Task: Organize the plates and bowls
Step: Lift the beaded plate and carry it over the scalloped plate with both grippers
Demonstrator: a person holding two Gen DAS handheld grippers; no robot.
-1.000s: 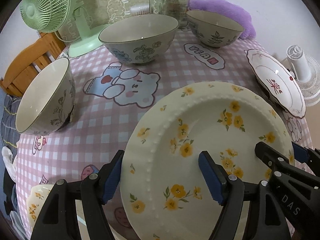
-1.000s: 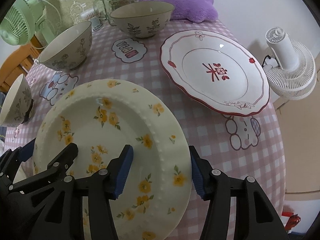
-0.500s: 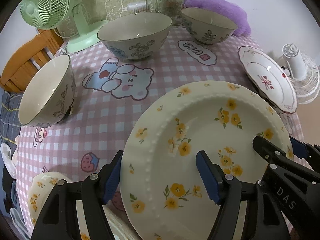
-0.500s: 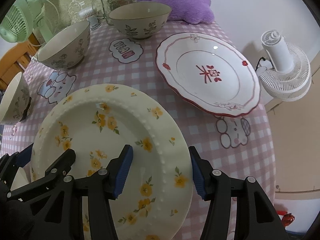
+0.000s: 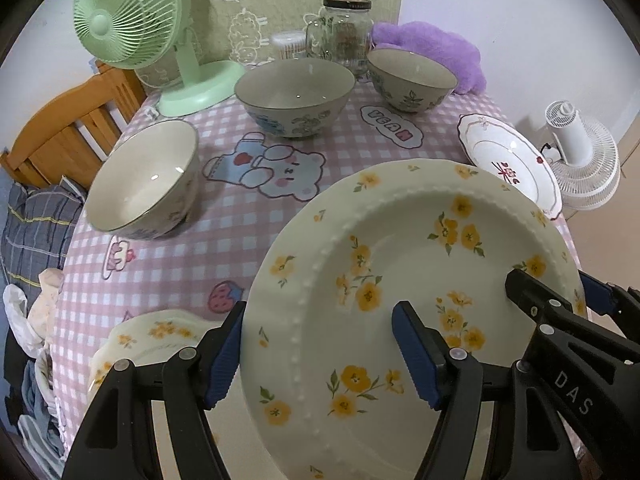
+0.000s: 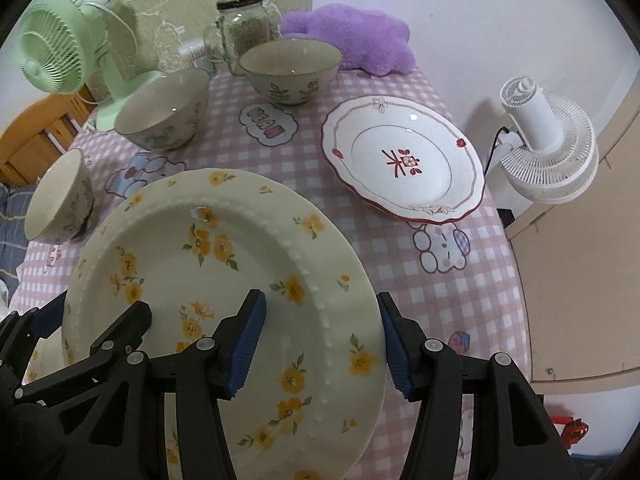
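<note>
A cream plate with yellow flowers (image 5: 400,240) (image 6: 208,256) hangs tilted above the table, held from both sides. My left gripper (image 5: 320,354) is shut on its left rim, one pad outside the rim and one on the inner face. My right gripper (image 6: 320,346) is shut on the opposite rim in the same way. A second yellow-flowered plate (image 5: 152,336) lies on the table below, at the lower left. Three flowered bowls stand beyond: one at the left (image 5: 144,184), one in the middle (image 5: 294,98), one at the back (image 5: 412,80). A white plate with red trim (image 6: 404,160) lies to the right.
The table has a pink checked cloth (image 5: 180,252). A green fan (image 5: 132,24), a glass jar (image 5: 346,28) and a purple cushion (image 5: 436,48) stand along the back. A white fan (image 6: 548,140) stands off the right edge, a wooden chair (image 5: 68,132) to the left.
Both grippers have risen with the yellow-flowered plate between them. The table looks farther away, and a second flowered plate has come into view beneath at the lower left.
</note>
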